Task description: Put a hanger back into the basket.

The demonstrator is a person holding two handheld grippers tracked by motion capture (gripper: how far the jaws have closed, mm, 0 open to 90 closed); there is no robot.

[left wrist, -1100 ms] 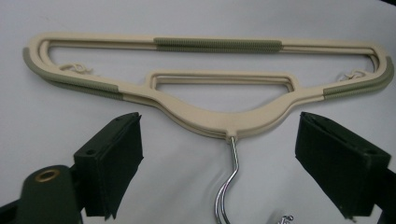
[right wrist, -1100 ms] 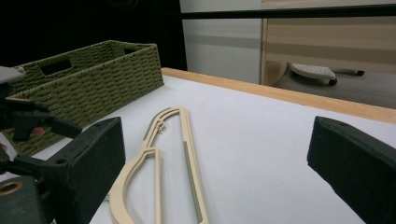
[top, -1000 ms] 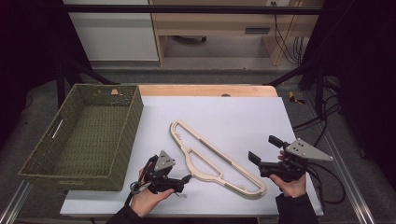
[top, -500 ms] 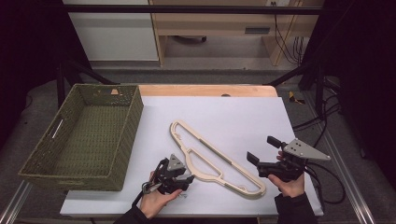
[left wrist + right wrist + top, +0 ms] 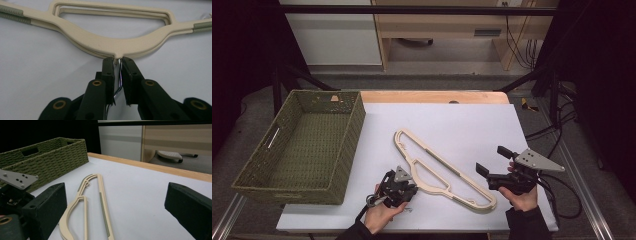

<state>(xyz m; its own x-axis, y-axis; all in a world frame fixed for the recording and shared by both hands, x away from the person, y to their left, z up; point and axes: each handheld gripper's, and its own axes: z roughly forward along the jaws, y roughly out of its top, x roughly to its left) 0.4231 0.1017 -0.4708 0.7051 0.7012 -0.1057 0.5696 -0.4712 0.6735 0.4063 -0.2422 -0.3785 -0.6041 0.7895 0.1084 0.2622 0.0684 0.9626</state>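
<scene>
Metal hook between left claw

I am looking for writing and finding none I can read. I am seeing no label, brand, number or sign on anything before me.

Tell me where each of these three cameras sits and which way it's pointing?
High view: above the table's near edge, looking forward and down; both forearms, left gripper and right gripper show.
Left gripper view: rides that gripper, facing the cream hanger; its black jaws have just been closing on the metal hook.
Right gripper view: rides the other gripper, looking low across the table toward the green basket; its jaws stand wide apart.
All three share the hanger.
</scene>
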